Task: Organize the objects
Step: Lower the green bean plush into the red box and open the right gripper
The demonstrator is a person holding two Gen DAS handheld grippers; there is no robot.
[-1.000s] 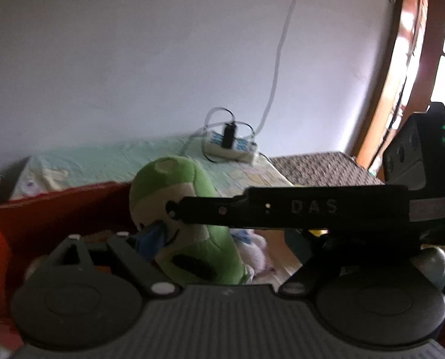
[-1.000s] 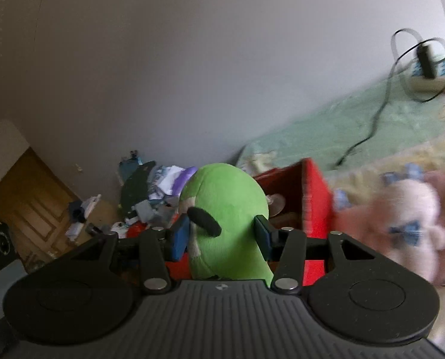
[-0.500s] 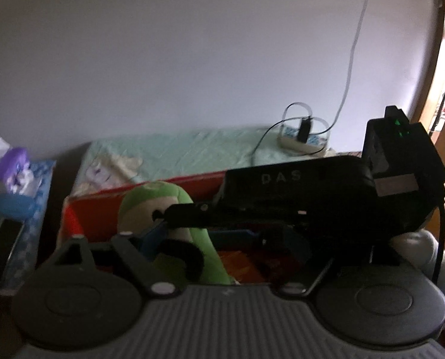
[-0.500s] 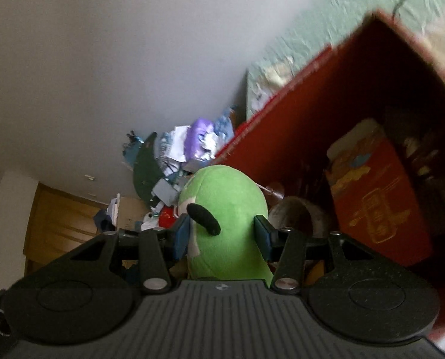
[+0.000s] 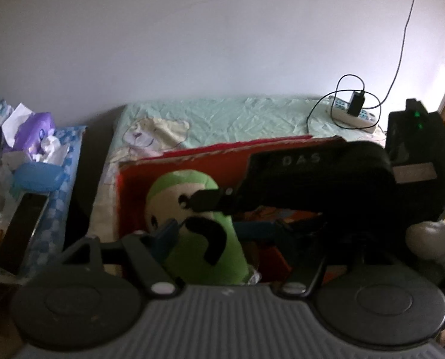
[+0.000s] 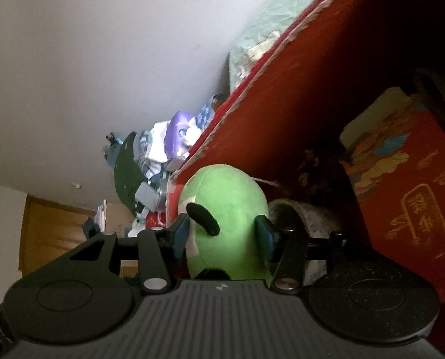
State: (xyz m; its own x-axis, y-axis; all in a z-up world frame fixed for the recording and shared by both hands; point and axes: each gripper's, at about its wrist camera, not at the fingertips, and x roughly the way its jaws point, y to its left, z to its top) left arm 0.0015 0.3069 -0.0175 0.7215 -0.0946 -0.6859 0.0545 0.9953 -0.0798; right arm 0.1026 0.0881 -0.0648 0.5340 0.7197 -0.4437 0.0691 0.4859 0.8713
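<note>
A green plush toy (image 5: 198, 257) with a white face and black trim hangs just inside the left end of an open red box (image 5: 192, 161). My left gripper (image 5: 209, 233) is shut on its lower body; the left blue pad presses its side, while the right pad is mostly hidden. My right gripper (image 5: 206, 202) reaches in from the right across the box. In the right wrist view the green plush toy (image 6: 228, 203) sits between the blue pads of the right gripper (image 6: 222, 233). Both pads still touch it while the jaws are opening. The red box (image 6: 297, 89) wall rises behind.
The box sits on a pale green bed sheet (image 5: 222, 119) with a power strip (image 5: 354, 113) at the back right. A cluttered stand with a purple pack (image 5: 33, 131) is at the left. Inside the box lie a red packet (image 6: 402, 185) and a grey round thing (image 6: 312, 215).
Both grippers carried the plush leftward and down from above the bed into the red box. The right wrist rolled, tilting its view. The left pads closed in on the plush.
</note>
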